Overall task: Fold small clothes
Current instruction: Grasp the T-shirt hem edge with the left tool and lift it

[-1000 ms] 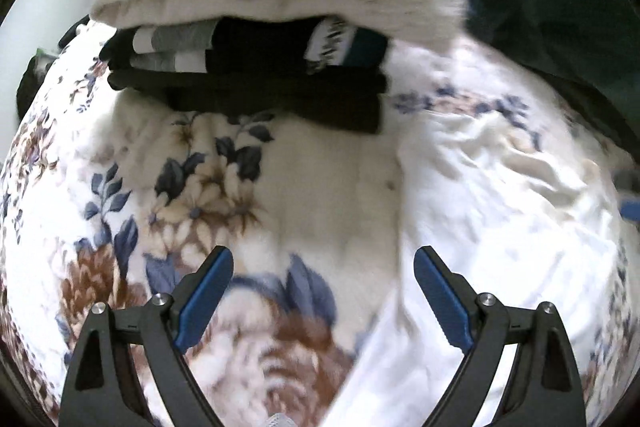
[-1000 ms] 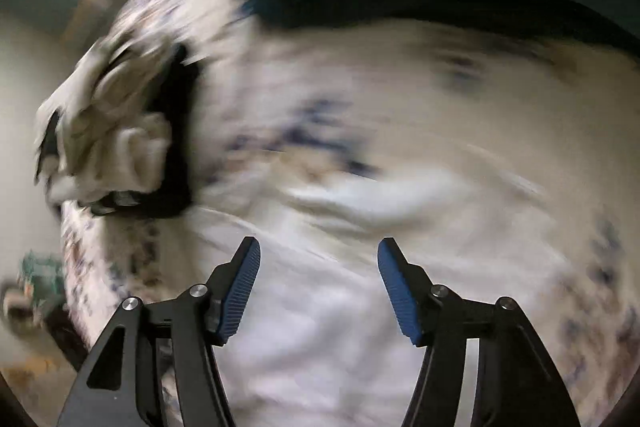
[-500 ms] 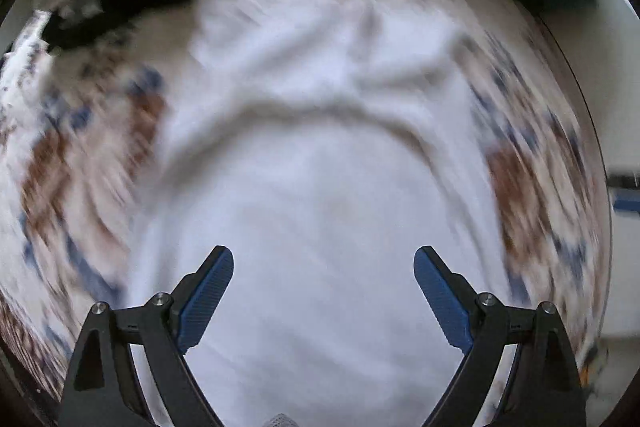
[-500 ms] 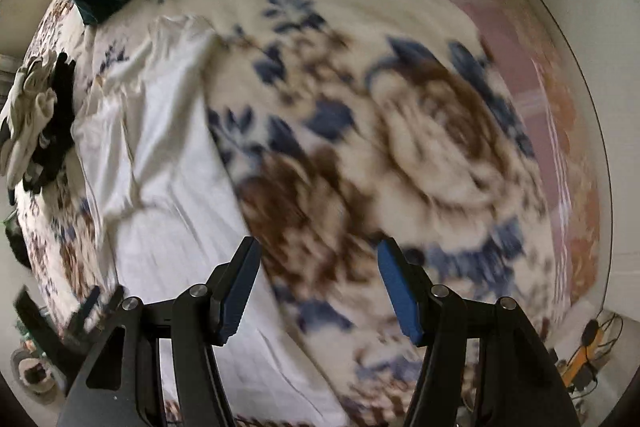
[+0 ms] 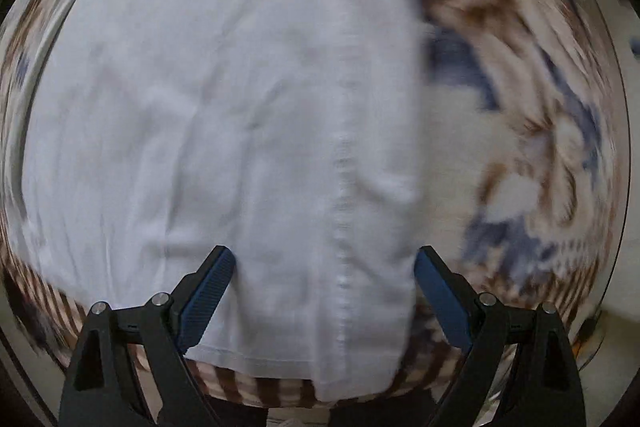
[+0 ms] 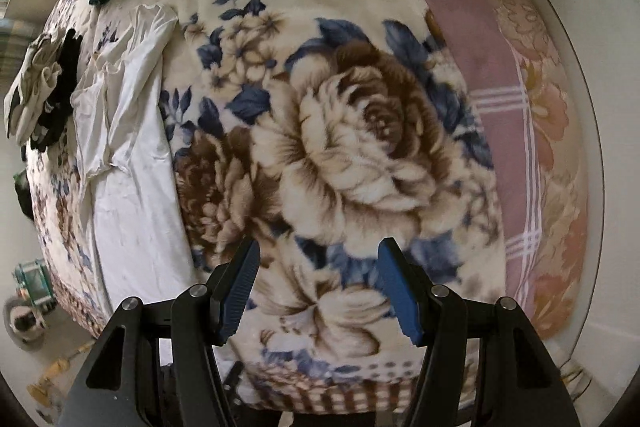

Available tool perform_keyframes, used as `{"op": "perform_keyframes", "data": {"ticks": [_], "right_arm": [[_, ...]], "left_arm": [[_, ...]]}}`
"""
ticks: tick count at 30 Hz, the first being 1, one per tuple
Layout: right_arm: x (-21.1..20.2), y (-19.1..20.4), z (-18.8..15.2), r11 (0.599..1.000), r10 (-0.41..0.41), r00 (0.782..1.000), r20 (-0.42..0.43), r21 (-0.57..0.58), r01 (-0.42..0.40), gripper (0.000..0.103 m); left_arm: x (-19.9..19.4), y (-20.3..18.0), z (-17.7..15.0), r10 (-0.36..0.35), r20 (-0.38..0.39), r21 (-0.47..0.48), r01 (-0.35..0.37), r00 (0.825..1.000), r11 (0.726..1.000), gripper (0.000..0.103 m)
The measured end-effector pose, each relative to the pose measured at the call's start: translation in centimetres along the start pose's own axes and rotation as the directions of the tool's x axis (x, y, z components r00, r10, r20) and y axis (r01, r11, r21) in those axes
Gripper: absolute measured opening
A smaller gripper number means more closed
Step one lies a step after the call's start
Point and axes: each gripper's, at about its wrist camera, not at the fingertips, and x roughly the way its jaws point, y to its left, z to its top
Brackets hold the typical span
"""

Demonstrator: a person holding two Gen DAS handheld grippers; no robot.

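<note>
— What is going wrong here, if anything?

— Nothing yet, but the risk is plain. The left gripper [image 5: 322, 301] is hanging over the near hem of the white garment [image 5: 224, 115], jaws spread wide, one finger over the cloth and the other at its right edge. If those fingers are closing on one layer only, the lower layer is likely staying behind and the fold is coming out crooked. The plush floral blanket [image 6: 352, 147] underneath is soft, too, so a deep pinch is liable to be catching pile along with the cotton.

— And the other hand?

— The right gripper [image 6: 318, 291] is pointing across the blanket, well to the right of the garment [image 6: 128, 155], jaws also apart and holding nothing. It is looking at roses, not at laundry. Unless it is coming across to take the matching corner, the left side is lifting alone and the cloth is skewing.

— Where is the garment lying?

— Flat on the blanket toward the bed's left side, its near hem by the blanket's checked border, its far end rumpled near a stack of folded clothes [image 6: 40, 83]. The left view is blurring, so finer creases are hard to read.
</note>
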Motion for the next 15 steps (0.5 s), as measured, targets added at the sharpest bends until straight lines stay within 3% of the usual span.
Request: {"op": "perform_keyframes", "data": {"ticks": [2, 4, 9, 11, 13, 15], "right_arm": [[0.7, 0.1, 0.5, 1.000, 0.010, 1.000, -0.012, -0.019, -0.010, 0.064], [1.6, 0.4, 0.9, 0.999, 0.017, 0.999, -0.028, -0.038, -0.018, 0.064], [3.4, 1.6, 1.0, 0.997, 0.018, 0.998, -0.061, -0.069, -0.023, 0.064], [3.6, 2.2, 1.0, 0.996, 0.028, 0.997, -0.065, -0.078, -0.033, 0.064], [4.0, 2.7, 1.0, 0.995, 0.036, 0.997, -0.064, -0.087, -0.042, 0.064], [4.4, 3.2, 1.0, 0.995, 0.042, 0.997, -0.067, -0.091, -0.048, 0.064]], "left_arm": [[-0.7, 3.0, -0.5, -0.055, 0.035, -0.130, 0.059, 0.998, 0.990, 0.092], [-1.8, 5.5, -1.3, -0.163, 0.093, -0.224, 0.180, 0.982, 0.958, 0.092], [-2.2, 6.8, -3.0, -0.295, 0.127, -0.227, 0.317, 0.947, 0.921, 0.091], [-1.9, 6.7, -3.1, -0.325, 0.127, -0.208, 0.346, 0.937, 0.915, 0.084], [-1.5, 6.0, -3.1, -0.338, 0.118, -0.184, 0.355, 0.934, 0.916, 0.053], [-0.4, 5.4, -2.8, -0.360, 0.101, -0.175, 0.373, 0.927, 0.911, 0.038]]}}
